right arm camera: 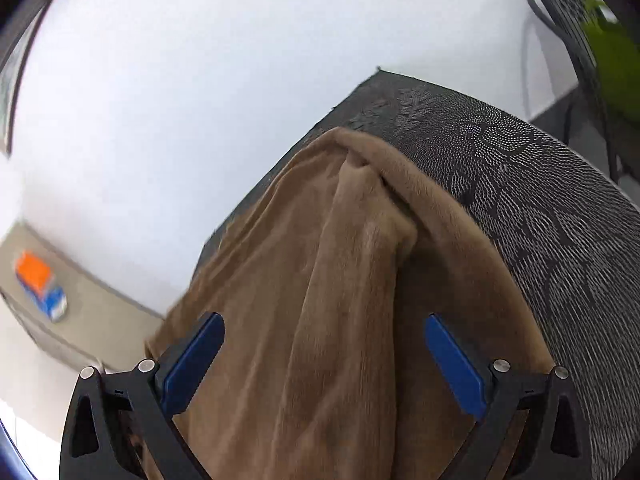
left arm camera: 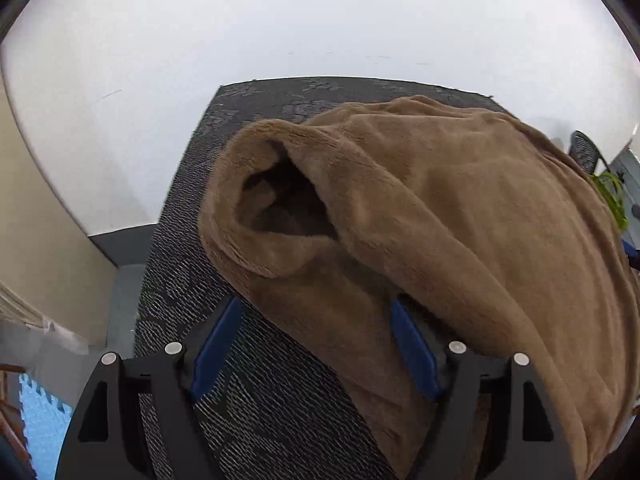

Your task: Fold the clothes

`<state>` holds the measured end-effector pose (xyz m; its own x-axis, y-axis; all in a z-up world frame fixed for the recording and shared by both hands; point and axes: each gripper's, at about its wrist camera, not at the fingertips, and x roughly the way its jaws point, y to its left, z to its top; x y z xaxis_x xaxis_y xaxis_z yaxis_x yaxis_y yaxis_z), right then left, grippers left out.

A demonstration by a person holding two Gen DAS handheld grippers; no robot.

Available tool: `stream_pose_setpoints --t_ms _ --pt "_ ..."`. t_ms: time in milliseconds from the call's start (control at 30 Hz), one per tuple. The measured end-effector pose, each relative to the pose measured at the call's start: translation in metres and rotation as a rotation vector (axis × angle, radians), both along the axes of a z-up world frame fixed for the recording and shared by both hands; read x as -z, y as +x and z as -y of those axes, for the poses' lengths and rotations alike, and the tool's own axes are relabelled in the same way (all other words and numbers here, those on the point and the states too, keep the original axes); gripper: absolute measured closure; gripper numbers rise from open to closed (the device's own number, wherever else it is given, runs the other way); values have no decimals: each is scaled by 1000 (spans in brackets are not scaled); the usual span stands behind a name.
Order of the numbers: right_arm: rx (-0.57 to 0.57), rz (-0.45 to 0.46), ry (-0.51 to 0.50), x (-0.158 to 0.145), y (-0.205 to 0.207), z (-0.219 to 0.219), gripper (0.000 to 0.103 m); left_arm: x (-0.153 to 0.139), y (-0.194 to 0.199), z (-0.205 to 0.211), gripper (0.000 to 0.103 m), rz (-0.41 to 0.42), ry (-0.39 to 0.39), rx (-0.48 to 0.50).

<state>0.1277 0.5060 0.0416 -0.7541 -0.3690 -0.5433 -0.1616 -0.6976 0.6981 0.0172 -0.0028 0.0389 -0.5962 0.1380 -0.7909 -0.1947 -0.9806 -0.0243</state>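
Note:
A brown fleece garment (left arm camera: 460,220) lies bunched on the table under a dark patterned cloth (left arm camera: 248,408). Its sleeve opening (left arm camera: 280,204) gapes toward the left wrist camera. My left gripper (left arm camera: 316,308) is open at the garment's near edge. Fleece lies between its blue pads and against the right one (left arm camera: 412,348), but the pads do not press on it. In the right wrist view the garment (right arm camera: 320,280) runs in long folds toward the table's far corner. My right gripper (right arm camera: 324,320) hangs open just above it, both blue pads (right arm camera: 192,364) well apart.
The patterned tablecloth (right arm camera: 540,208) ends at a far corner near a white wall. A black mesh chair with something green on it (right arm camera: 600,40) stands to the right. An orange and blue box (right arm camera: 40,284) lies low at the left. Blue foam matting (left arm camera: 40,420) covers the floor.

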Motion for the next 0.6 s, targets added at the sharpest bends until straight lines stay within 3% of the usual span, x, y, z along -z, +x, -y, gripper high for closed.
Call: stream_pose_setpoints --t_ms 100,333,500,600 --pt "13 23 -87 10 -31 -10 1 1 -14 0 22 -2 -45 -21" --pt "6 13 -162 9 -80 -19 1 3 -46 -15 20 -44 -148 -29" --pt "155 -93 65 -20 -103 -41 1 5 -73 -8 20 -60 -169 -123" --pt "124 -78 37 -25 -118 -47 1 5 -80 3 20 -51 -129 -148"
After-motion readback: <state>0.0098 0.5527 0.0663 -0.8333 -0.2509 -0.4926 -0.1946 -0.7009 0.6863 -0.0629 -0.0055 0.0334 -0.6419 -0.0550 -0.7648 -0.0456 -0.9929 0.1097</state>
